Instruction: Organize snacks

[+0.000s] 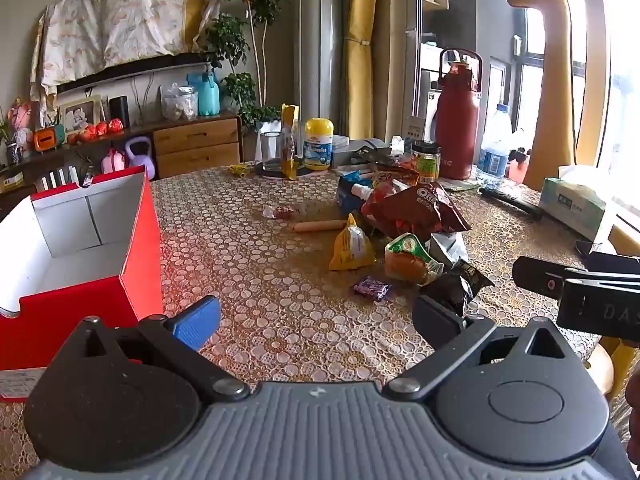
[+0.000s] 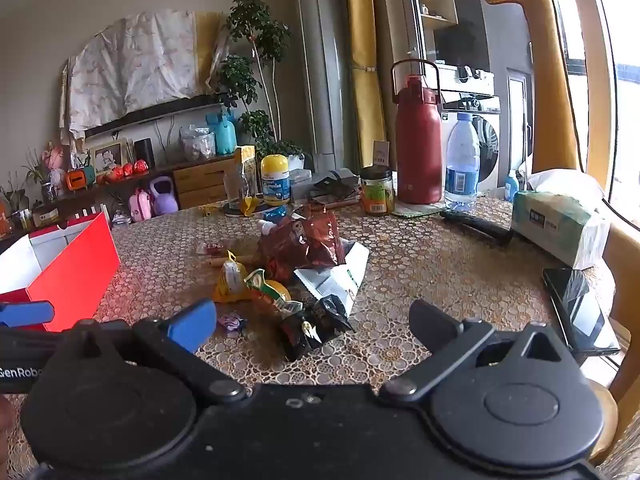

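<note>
A pile of snacks lies mid-table: a brown Oreo bag, a yellow packet, a green-topped bun packet, a black packet, a purple candy, a sausage stick and a small red candy. An open red box, empty inside, stands at the left. My left gripper is open and empty, above the table before the pile. My right gripper is open and empty, just short of the black packet.
At the table's back stand a red flask, a water bottle, a jar, a yellow-capped bottle and a glass. A tissue pack, a remote and a phone lie at right.
</note>
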Demonstrator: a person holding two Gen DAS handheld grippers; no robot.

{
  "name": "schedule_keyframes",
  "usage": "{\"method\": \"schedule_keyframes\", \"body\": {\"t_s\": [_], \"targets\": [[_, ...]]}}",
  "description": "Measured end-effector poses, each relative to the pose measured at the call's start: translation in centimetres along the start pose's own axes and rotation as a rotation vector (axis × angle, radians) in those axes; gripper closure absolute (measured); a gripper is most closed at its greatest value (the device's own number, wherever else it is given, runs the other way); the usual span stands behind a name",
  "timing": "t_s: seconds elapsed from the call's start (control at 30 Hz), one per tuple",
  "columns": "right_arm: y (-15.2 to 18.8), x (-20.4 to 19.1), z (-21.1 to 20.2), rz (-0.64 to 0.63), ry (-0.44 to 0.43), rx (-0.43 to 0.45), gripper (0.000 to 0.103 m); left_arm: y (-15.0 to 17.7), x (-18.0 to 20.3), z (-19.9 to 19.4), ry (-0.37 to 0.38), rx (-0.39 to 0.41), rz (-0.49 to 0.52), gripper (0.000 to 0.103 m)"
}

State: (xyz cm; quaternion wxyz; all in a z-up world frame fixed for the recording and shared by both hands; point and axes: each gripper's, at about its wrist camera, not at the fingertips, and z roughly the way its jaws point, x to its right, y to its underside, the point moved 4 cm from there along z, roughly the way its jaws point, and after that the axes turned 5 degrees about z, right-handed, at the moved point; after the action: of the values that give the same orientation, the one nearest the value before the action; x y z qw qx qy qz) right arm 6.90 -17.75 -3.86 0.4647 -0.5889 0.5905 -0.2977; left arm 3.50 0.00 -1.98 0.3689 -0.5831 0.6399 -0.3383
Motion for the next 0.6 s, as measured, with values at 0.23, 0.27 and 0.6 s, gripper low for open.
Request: {"method": "schedule_keyframes", "body": {"t_s": [0.23, 0.27, 0.6], "targets": [[0.05, -0.02, 0.02, 0.001, -0.002, -0.001, 0.0, -0.01, -0.02, 0.03, 0.001, -0.003, -0.004, 0.0], [0.06, -0.02, 0.02, 0.001, -0.001, -0.002, 0.0, -0.01, -0.02, 0.02, 0.002, -0.002, -0.003, 0.0], [0.14, -0.02, 0.0, 0.001, 0.0, -0.003, 0.0, -0.03, -0.04, 0.03, 0.002, -0.002, -0.005, 0.0]]}}
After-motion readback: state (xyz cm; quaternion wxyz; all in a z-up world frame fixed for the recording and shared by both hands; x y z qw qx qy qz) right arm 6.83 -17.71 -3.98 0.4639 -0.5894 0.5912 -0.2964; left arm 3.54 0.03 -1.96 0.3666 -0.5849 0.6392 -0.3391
